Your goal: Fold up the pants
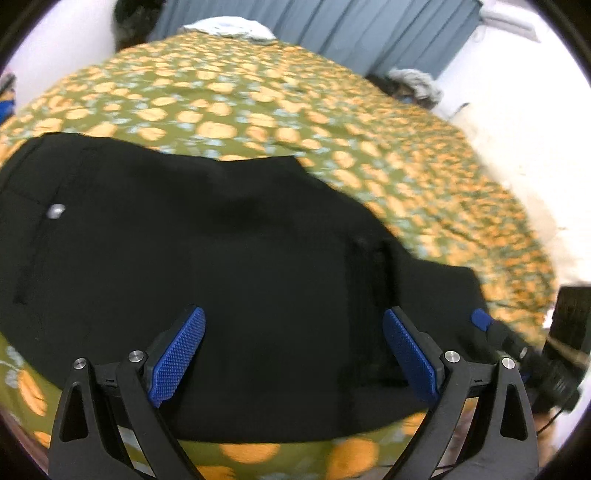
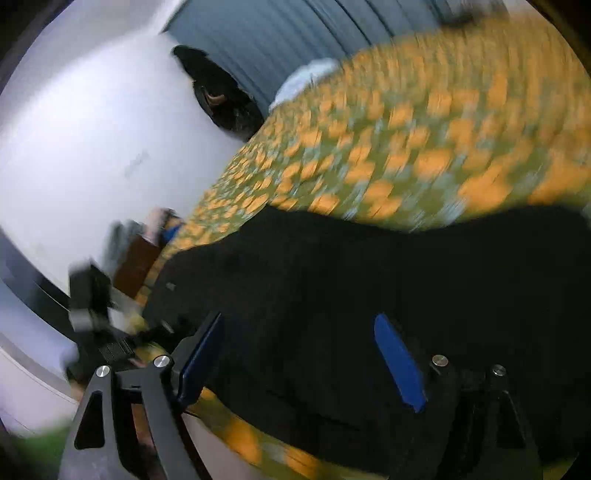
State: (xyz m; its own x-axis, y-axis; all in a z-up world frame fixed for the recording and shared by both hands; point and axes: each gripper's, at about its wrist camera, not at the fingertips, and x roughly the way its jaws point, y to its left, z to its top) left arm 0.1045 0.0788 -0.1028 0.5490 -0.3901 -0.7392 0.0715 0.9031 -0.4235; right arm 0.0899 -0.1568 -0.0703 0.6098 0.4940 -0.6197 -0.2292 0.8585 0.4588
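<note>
Black pants (image 1: 221, 258) lie flat on a bed with a green sheet printed with orange flowers (image 1: 258, 103). A small silver button (image 1: 56, 211) shows on them at the left. My left gripper (image 1: 293, 325) is open and empty, its blue pads spread just above the pants' near part. The other gripper's blue fingertip (image 1: 480, 318) shows at the pants' right edge. In the blurred right wrist view the pants (image 2: 369, 277) fill the lower half. My right gripper (image 2: 299, 332) is open and empty above them.
A pillow (image 1: 229, 27) and grey curtain (image 1: 332, 22) stand at the bed's far end. White wall (image 1: 517, 103) lies to the right, with a grey cloth heap (image 1: 413, 83). A brown piece of furniture (image 2: 136, 258) stands beside the bed at the left.
</note>
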